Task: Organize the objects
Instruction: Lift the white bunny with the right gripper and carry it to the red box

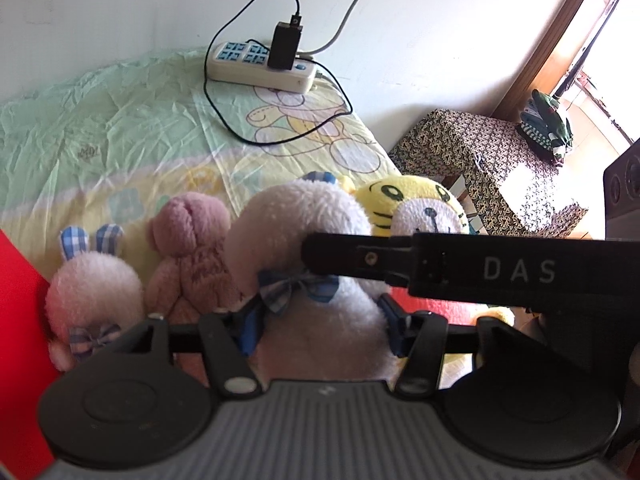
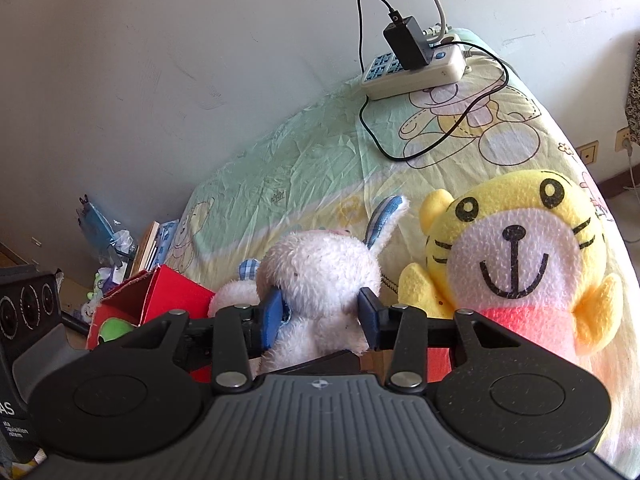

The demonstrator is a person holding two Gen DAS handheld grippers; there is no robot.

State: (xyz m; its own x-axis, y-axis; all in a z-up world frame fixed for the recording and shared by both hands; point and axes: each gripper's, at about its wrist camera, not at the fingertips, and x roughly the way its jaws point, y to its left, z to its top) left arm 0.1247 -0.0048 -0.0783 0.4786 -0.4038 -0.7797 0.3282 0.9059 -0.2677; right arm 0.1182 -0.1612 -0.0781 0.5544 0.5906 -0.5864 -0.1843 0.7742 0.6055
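Four plush toys sit in a row along the near edge of the bed (image 1: 120, 120): small bunny (image 1: 92, 280) far left, bear (image 1: 192, 248), big bunny (image 1: 320, 216), and tiger (image 2: 520, 248) far right. All four touch or nearly touch their neighbours.

Both tools are on the big bunny. My left gripper (image 1: 322, 330) is narrowed around its body below the blue bow, with pads pressed into the fur on both sides. My right gripper (image 2: 322, 312) clamps it higher up at the head, and the fur bulges around the blue pads. I read this as a two-handed hold. I cannot tell whether the bunny is clear of the sheet.

A red box (image 2: 160, 300) stands off the left end of the row, below bed level, flap open. Something green (image 2: 112, 330) lies inside it. I guess it is a toy already stowed, but it is too small to be sure.

Progress, as I judge it: early. At most one item is in the box, one is in hand, and three are untouched on the bed. If the box is the goal, the big bunny has to travel left past the bear and small bunny. The task line names no destination, so this stays a guess.

A power strip (image 1: 260, 66) with a charger (image 1: 285, 46) and cable lies at the far end of the bed, well apart from the toys.
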